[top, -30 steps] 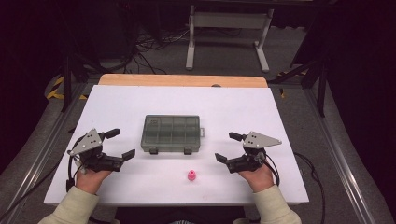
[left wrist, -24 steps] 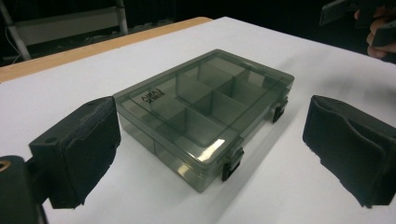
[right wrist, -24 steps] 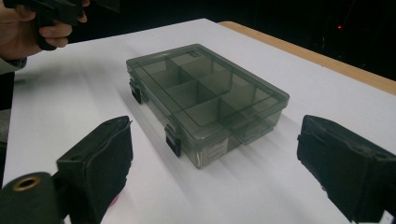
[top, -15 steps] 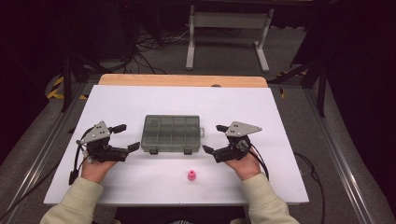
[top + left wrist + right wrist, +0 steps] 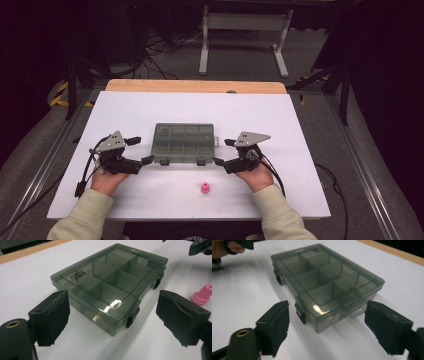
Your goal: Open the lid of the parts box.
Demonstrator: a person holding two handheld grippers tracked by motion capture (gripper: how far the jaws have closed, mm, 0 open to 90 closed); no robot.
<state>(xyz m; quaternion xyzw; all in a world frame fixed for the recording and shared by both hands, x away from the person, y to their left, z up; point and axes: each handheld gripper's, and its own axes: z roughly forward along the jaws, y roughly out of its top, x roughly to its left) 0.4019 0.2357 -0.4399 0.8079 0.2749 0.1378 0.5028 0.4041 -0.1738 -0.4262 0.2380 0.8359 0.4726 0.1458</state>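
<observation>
A white bench (image 5: 150, 107) with a wooden far edge (image 5: 195, 86) stands on grey floor (image 5: 380, 165). Beyond it, black cables (image 5: 160, 47) and a grey metal stand (image 5: 242, 30) sit in the dark.

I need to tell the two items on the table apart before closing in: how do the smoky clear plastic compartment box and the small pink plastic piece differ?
The smoky clear plastic compartment box is flat, rectangular and far larger; the small pink plastic piece is tiny and round, with a wider base. The box is see-through grey with dividers and black latches; the pink piece is opaque. The box lies between the open left gripper and right gripper; the pink piece sits nearer the person. Both rest on the white table, untouched.
</observation>
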